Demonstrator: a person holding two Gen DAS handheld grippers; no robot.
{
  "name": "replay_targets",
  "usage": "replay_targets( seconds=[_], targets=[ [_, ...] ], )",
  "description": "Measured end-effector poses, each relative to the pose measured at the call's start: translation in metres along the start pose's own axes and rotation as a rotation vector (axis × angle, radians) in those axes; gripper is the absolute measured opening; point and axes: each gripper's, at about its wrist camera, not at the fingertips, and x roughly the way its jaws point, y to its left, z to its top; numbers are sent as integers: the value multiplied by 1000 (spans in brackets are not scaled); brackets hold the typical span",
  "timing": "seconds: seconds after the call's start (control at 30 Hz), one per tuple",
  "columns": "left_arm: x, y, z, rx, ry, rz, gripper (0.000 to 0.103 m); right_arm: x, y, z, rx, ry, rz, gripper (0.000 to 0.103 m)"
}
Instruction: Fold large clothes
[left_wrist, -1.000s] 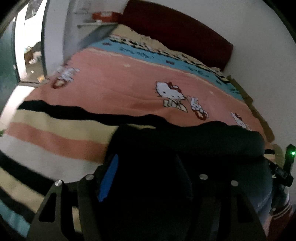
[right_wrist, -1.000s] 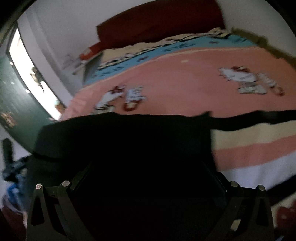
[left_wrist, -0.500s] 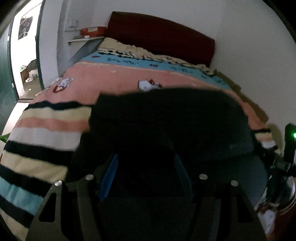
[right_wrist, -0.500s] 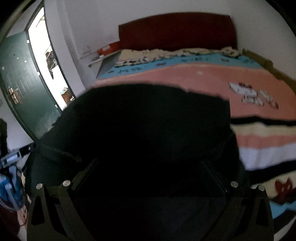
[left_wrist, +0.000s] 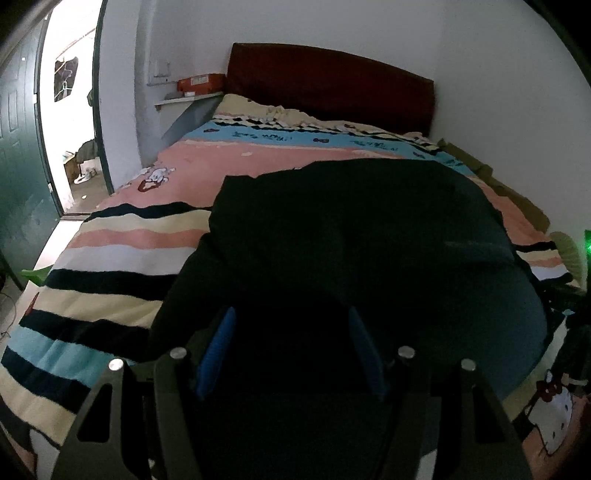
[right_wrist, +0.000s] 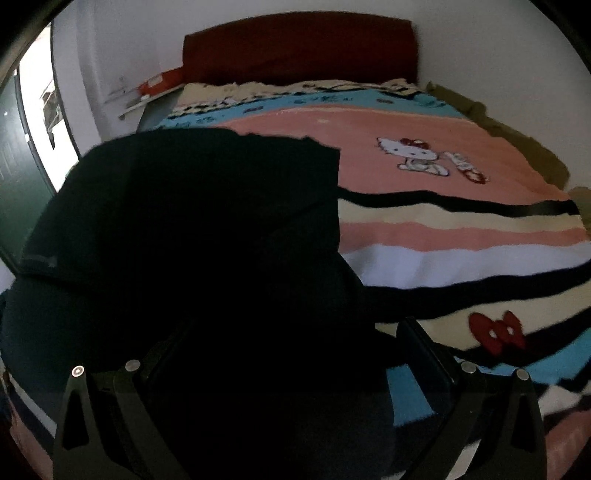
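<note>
Dark clothing (left_wrist: 354, 236), a big black or deep navy garment of matte, thick-looking cloth, lies spread on the near half of the bed and drapes back over both grippers, so it fills the lower part of each wrist view. It looks soft and limp, likely fairly heavy for cloth, and should sag and slide wherever it is not held; the best holds are probably the straight far edge and its two corners, with the hands kept wide apart so the fold stays square. A flat band or hem shows near the left gripper's side as a paler strip. The left gripper (left_wrist: 290, 347) has its blue pads (left_wrist: 218, 347) standing well apart with dark cloth lying between them; the pads do not seem to pinch it. The right gripper (right_wrist: 295, 373) is buried under the cloth, and I cannot tell whether its fingers are parted or closed. Beneath lies a fuzzy blanket (right_wrist: 461, 243) in pink, cream, white, black and blue stripes with cartoon cats. Beyond stands a dark red padded headboard (left_wrist: 328, 88).
</note>
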Motion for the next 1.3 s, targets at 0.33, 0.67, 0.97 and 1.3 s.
replay_targets(
  seconds=[0.33, 0.67, 0.97, 1.3],
  targets=[
    [0, -15, -7, 26, -7, 56, 62, -26, 51, -15, -42, -66, 141, 102],
    [-5, -20, -9, 33, 2, 98, 62, -20, 12, -32, 40, -11, 52, 102],
    [-59, -35, -21, 54, 10, 37, 62, -78, 12, -66, 35, -9, -45, 102],
    [-151, -29, -45, 64, -32, 70, 68, -161, 52, -92, 12, -99, -52, 102]
  ],
)
